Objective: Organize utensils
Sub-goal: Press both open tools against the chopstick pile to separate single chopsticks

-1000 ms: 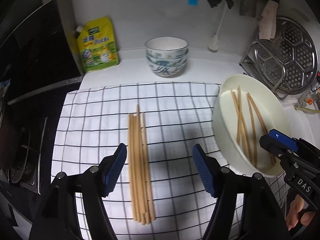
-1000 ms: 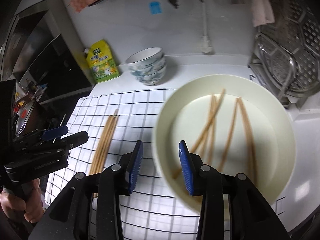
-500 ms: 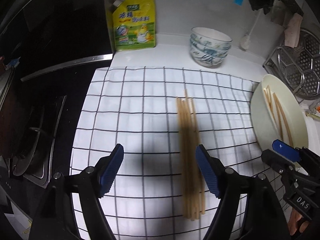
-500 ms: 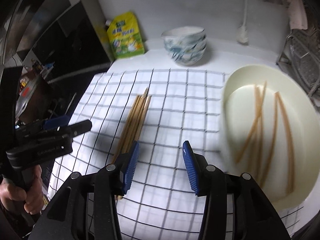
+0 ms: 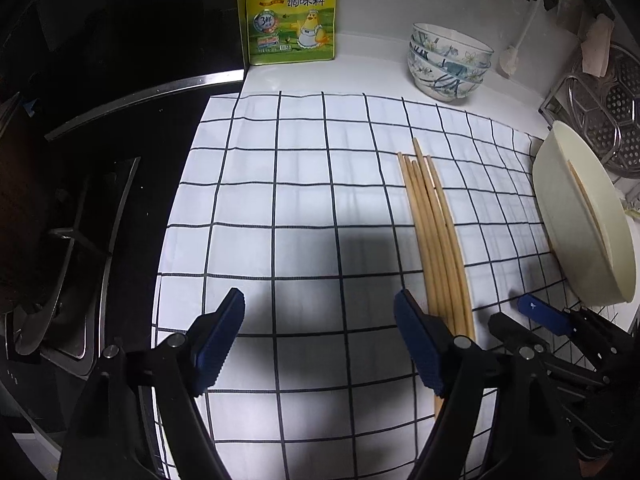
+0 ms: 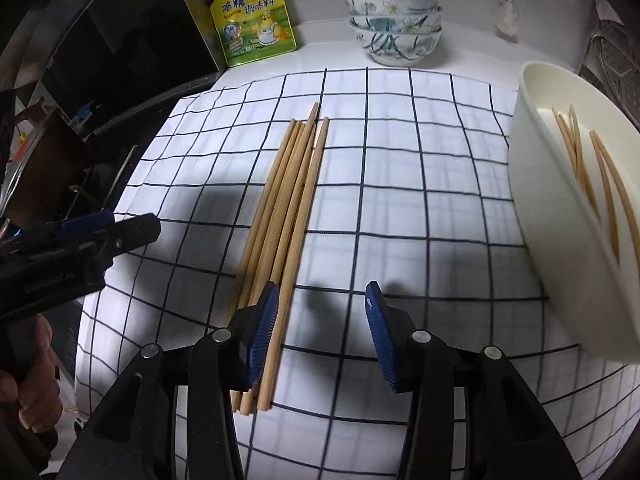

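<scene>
A bundle of several wooden chopsticks (image 5: 436, 232) lies side by side on the checked cloth (image 5: 300, 200); it also shows in the right wrist view (image 6: 284, 216). More chopsticks (image 6: 600, 184) lie in a cream plate (image 6: 560, 240), seen edge-on in the left wrist view (image 5: 580, 216). My left gripper (image 5: 320, 340) is open and empty, low over the cloth left of the bundle. My right gripper (image 6: 320, 332) is open and empty, its left finger over the bundle's near end.
Stacked patterned bowls (image 5: 448, 64) and a yellow seasoning pouch (image 5: 290, 16) stand at the back. A black stove (image 5: 80, 200) borders the cloth's left edge. A metal steamer rack (image 5: 612, 120) stands behind the plate.
Both grippers have swung left, away from the plate. The right gripper now sits over the near end of the chopstick bundle; the left is further left over bare cloth.
</scene>
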The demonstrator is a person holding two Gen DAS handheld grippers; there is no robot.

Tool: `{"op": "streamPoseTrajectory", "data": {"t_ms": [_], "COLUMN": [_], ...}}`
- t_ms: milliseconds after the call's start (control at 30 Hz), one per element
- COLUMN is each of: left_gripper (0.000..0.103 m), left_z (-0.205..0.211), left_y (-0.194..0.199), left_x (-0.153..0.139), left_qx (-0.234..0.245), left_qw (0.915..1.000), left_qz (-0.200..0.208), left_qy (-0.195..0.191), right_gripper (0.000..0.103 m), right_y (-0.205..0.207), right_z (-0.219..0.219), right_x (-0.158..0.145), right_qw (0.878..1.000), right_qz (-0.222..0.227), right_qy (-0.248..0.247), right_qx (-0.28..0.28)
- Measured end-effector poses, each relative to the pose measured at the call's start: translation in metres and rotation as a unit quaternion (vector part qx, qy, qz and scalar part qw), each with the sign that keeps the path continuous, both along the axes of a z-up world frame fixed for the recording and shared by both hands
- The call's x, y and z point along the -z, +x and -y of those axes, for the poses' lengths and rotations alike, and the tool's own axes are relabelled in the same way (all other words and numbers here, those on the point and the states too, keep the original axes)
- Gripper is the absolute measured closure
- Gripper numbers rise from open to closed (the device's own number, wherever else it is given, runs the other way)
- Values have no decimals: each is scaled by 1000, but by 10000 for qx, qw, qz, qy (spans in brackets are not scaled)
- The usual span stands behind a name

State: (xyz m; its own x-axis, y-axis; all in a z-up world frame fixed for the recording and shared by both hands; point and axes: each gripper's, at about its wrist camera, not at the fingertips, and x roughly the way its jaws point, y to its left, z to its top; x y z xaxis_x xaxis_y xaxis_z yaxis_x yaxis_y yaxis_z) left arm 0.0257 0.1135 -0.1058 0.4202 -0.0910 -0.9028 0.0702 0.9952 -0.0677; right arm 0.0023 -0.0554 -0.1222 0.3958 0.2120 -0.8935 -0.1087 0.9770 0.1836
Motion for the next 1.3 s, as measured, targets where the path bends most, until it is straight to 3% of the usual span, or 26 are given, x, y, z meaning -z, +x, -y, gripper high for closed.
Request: {"op": "streamPoseTrajectory", "data": {"t_ms": [567,1067,1300], "left_gripper": [26,26,26], "left_z": [-3,37,50], "left_y": [-6,-8,-3], "left_x": [10,27,38], "left_qx": [187,525,552], "left_qw": [9997,9982,9982], "left_qz": [-49,-152,-189], "left_qy": [-135,-231,-98], "right_gripper": [60,60,60], "right_y": [1,-6,-7], "right_z": [-18,22,37], "right_x": [15,15,11], "right_qw": [9983,9976,9977], "right_qz": [-22,-49,7], "right_qy": [-587,-592,-509], "right_qx": [-6,356,457]}}
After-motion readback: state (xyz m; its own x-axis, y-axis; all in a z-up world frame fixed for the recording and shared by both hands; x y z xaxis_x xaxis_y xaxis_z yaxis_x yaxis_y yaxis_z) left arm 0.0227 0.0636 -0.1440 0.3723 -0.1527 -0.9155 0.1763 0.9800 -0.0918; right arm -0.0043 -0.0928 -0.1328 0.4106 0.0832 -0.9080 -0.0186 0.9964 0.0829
